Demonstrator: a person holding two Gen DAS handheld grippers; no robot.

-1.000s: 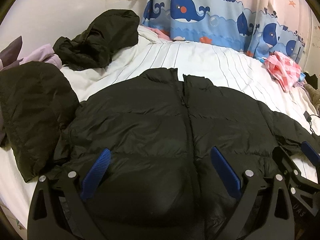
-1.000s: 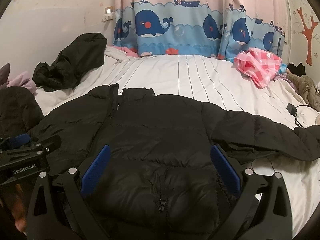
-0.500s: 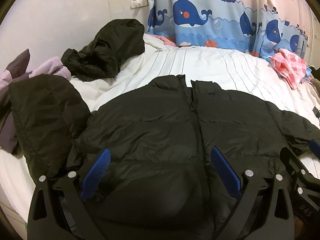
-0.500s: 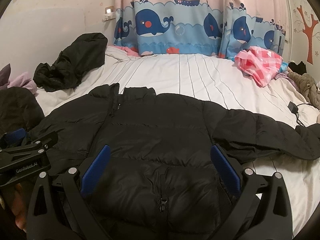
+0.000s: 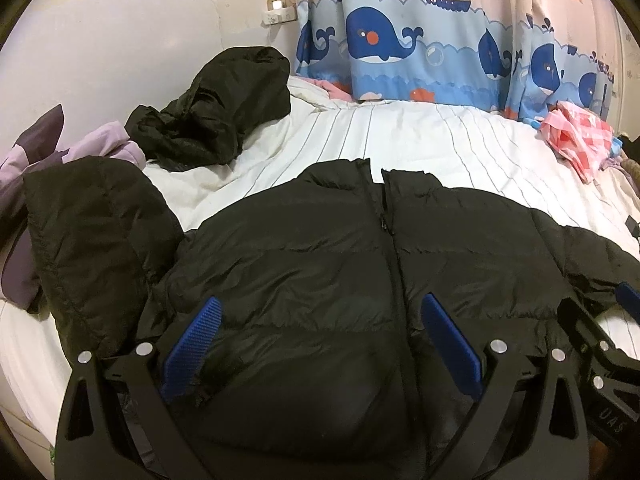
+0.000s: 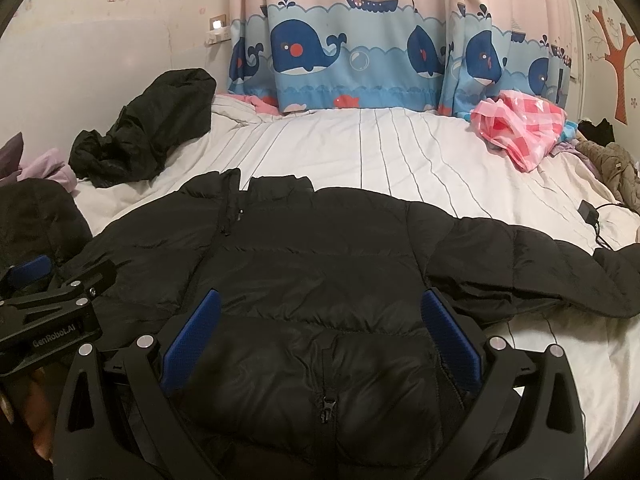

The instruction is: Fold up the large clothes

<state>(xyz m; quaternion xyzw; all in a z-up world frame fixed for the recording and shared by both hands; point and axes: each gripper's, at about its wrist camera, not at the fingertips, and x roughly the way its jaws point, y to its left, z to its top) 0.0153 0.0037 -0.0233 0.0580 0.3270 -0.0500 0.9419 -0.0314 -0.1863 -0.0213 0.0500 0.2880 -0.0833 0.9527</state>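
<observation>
A black puffer jacket (image 5: 320,256) is spread front-up across the middle of the frame on a white striped bedsheet (image 5: 400,140), zipped, collar toward the top. The left gripper (image 5: 320,340) is held over the hem at the bottom, blue fingers (image 5: 192,344) set wide apart with nothing between them. Part of the right gripper (image 5: 600,348) is seen at lower right. A second dark jacket (image 5: 96,236) lies at left, a crumpled black garment (image 5: 216,112) upper left, a pink checked cloth (image 5: 580,140) upper right, a whale curtain (image 5: 420,48) along the top.
</observation>
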